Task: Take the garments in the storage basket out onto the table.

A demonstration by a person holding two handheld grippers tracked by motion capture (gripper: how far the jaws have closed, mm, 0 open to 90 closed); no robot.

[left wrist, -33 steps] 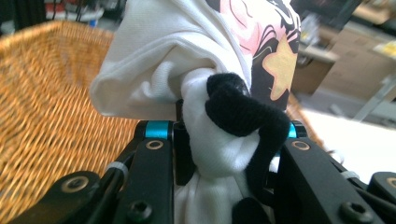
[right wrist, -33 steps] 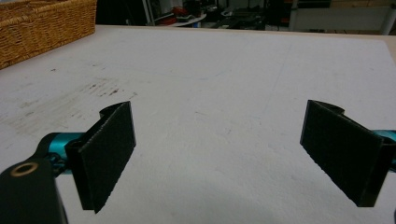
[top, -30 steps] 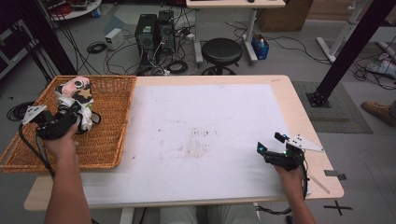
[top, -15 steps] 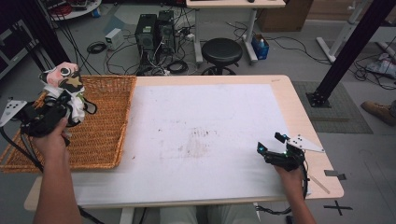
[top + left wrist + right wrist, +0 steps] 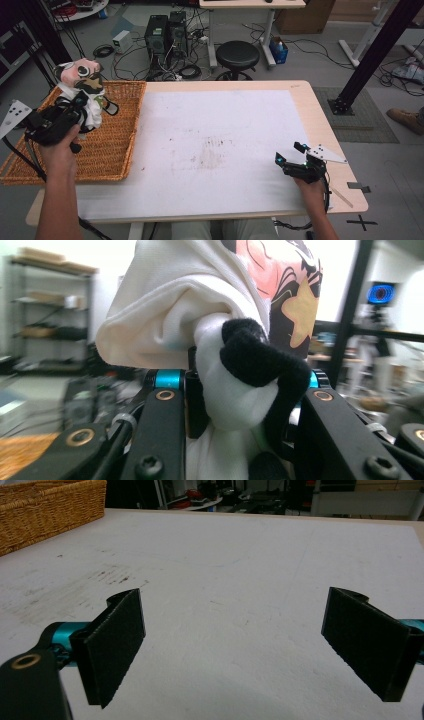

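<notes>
We see a soft plush toy (image 5: 82, 87) with a pink face, black ears and a white cloth garment, clamped between the jaws of the left gripper (image 5: 75, 107) and held in the air above the far end of a shallow rectangular basket of woven tan wicker (image 5: 112, 150). The basket's coarse weave lies bare below the jaws; we can make out nothing lying in it. In the left gripper view the toy (image 5: 235, 340) looms just beyond the jaws: smooth white fabric bunched over a limb with a fuzzy black tip, and a pink, black and yellow print higher up.

The right gripper (image 5: 295, 160) rests low over the near right of the pale wooden counter (image 5: 305, 107), its jaws wide apart with nothing between them. The right gripper view shows their ribbed black pads (image 5: 117, 645) and, ahead of them, the smudged white sheet (image 5: 240, 580) covering the counter, with the basket (image 5: 47, 507) far off to their left.
</notes>
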